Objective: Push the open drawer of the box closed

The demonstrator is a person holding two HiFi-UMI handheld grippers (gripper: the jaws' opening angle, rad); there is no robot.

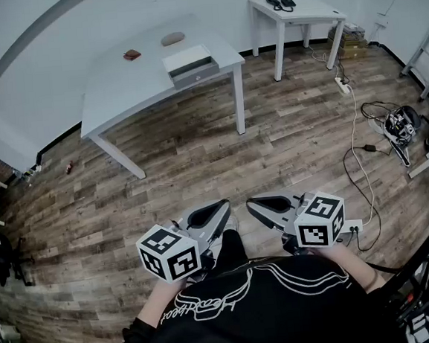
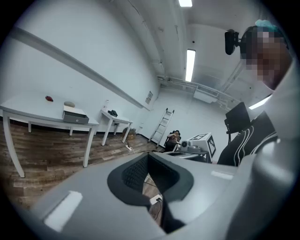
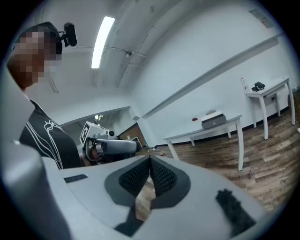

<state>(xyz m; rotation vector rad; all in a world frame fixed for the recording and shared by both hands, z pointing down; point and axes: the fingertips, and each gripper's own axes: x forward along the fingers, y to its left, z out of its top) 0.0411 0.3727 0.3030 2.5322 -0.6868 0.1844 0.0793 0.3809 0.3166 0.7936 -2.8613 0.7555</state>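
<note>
drawer [image 1: 195,72] of the box [image 1: 187,58] sticks out toward the near edge of the white table [image 1: 117,86], its front facing roughly back at the person. it's well apart from both grippers, w/ a stretch of wood floor [image 1: 199,168] between. left gripper [image 1: 219,206] & right gripper [image 1: 256,203] are held low by the body, pointing fwd, tips near each other. both have jaws pressed together w/ nothing between them. box lies ahead & a bit left, so the left gripper looks marginally better lined up. approach comes first, then prob a push away from the person along the drawer's slide direction.
</note>
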